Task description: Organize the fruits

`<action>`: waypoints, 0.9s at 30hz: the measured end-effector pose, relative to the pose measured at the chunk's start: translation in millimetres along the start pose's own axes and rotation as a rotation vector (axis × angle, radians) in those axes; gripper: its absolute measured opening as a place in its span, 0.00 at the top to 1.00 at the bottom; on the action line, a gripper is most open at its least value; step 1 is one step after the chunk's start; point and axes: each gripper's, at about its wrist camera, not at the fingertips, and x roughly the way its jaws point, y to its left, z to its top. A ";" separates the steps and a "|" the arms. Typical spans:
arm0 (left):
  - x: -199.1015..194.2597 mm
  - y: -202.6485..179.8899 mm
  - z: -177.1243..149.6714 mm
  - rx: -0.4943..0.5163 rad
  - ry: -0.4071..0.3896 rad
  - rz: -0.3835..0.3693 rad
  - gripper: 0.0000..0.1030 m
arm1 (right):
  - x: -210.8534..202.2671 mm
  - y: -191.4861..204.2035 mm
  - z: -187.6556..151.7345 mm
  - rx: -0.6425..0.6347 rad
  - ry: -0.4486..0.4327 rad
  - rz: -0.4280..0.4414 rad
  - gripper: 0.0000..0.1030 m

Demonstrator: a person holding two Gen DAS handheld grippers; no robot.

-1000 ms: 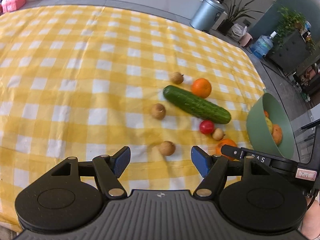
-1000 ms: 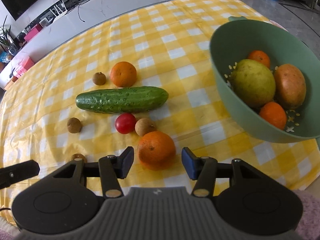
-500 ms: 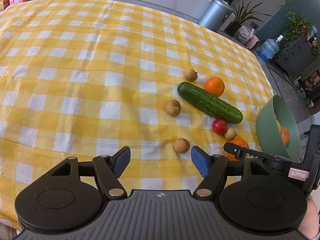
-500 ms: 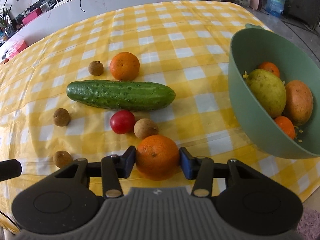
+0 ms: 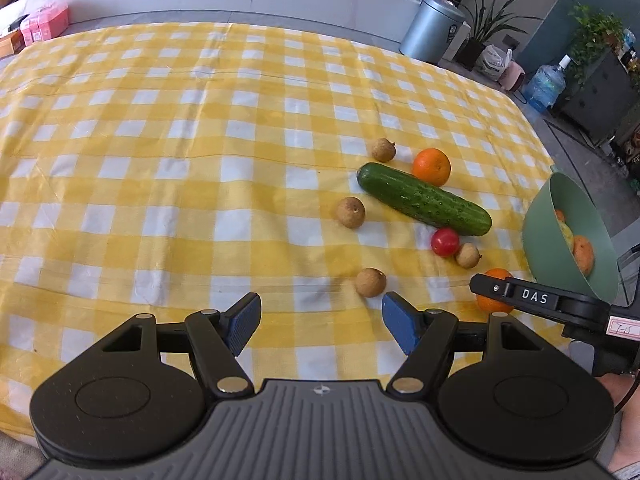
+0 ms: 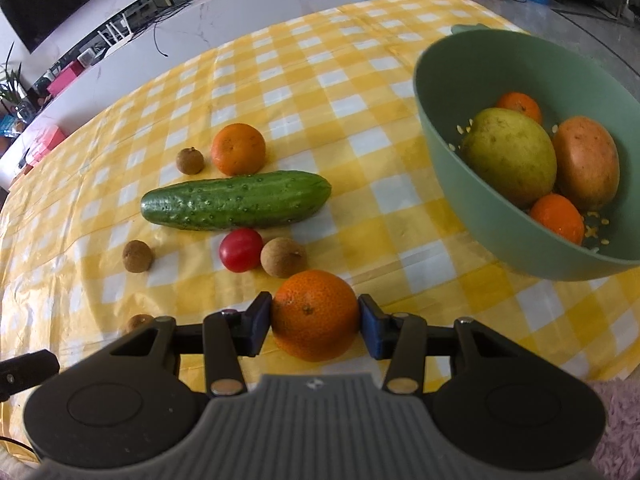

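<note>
**Right gripper clamps the near orange; bowl is the next stop**

A second ago the right gripper [image 6: 315,319] stood with its jaws wide on either side of the nearest orange [image 6: 315,314]; now both blue pads press against the fruit's flanks, so the grasp is made. Whether the orange has left the yellow checked cloth [image 5: 168,128] on the worktop is hard to judge from the wrist view; it looks to be resting there or barely raised.

The left gripper [image 5: 321,322] is empty, jaws apart as before, hovering low with a longan [image 5: 370,282] just ahead of its right pad.

The green bowl [image 6: 484,216] sits tilted to the right of the held orange, already carrying a pear-like yellow-green fruit [image 6: 510,156], a mango [image 6: 586,162] and two small oranges. Left on the cloth: a cucumber [image 6: 236,199], a second orange [image 6: 238,148] behind it, a cherry tomato [image 6: 241,249] and several more longans.

With the grip closed, the sorting seems under way rather than near its end. The next move likely calls for a lift and a short carry rightward over the bowl's near rim, releasing low so the orange does not bounce out.
</note>
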 end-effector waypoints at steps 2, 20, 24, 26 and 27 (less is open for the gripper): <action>-1.1 -6.8 -1.1 0.026 -0.004 0.015 0.21 | -0.3 -0.1 -1.0 -0.005 -0.006 -0.004 0.57; 13.5 -47.4 29.7 0.117 -0.028 0.047 0.21 | -2.3 -7.3 21.7 0.002 -0.069 0.050 0.57; 25.4 -58.3 45.0 0.134 -0.036 0.030 0.21 | 0.5 -8.0 36.6 0.020 -0.063 0.066 0.57; 31.3 -64.4 55.6 0.141 -0.039 0.014 0.21 | 0.8 -6.5 40.7 0.018 -0.069 0.070 0.57; 34.1 -67.4 61.1 0.146 -0.045 0.005 0.21 | 1.8 -6.1 41.1 0.017 -0.072 0.074 0.57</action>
